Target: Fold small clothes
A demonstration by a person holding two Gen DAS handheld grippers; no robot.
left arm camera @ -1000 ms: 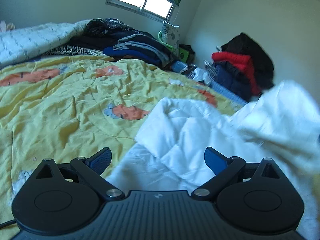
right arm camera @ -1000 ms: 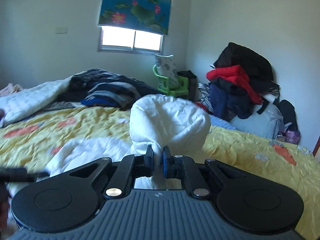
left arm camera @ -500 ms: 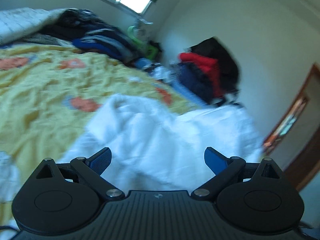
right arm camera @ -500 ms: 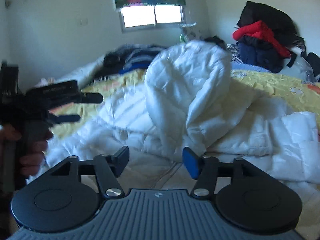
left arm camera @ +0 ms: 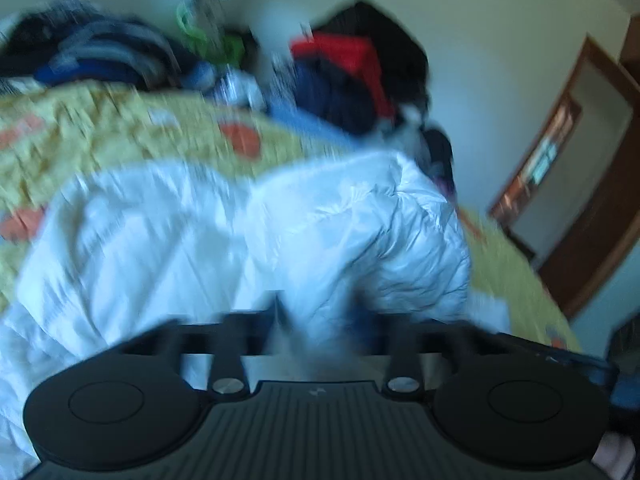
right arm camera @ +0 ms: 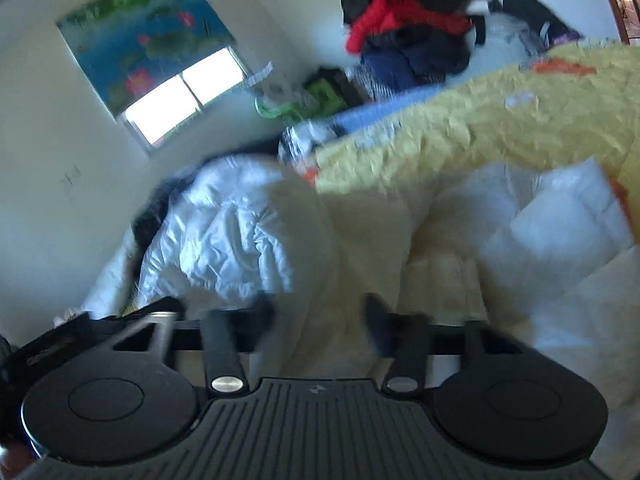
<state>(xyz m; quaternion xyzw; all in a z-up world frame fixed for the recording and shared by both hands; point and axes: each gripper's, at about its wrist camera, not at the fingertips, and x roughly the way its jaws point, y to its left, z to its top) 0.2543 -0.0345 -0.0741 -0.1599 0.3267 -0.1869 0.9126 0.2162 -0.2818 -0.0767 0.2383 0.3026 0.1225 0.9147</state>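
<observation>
Both wrist views motion-blurred, so detail is limited.

Left gripper (left arm camera: 316, 312): fingers have just been closing, now drawn in w/ white padded jacket (left arm camera: 248, 232) fabric bunched between them. Looks pinched, but blur hides the actual pad contact.

Right gripper (right arm camera: 320, 316): fingers (right arm camera: 376, 320) opened then closed again just now. Frame shows jacket (right arm camera: 224, 236) cloth between them and a visible gap, smeared, so can't tell from the view alone if the pads bite. Gripper is all but fully closed, so a thin fold at most. View is rolled, room sits tilted.

Jacket lies crumpled on the yellow bedspread (left arm camera: 132, 136) (orange patches), right in front of both grippers, one puffy section humped up.

Bkgd: clothes pile (left arm camera: 360, 68) w/ red + dark items by the wall, green chair (right arm camera: 304, 100), window (right arm camera: 184, 96) under a lotus-print blind, brown door (left arm camera: 592, 184) at right in left view.
</observation>
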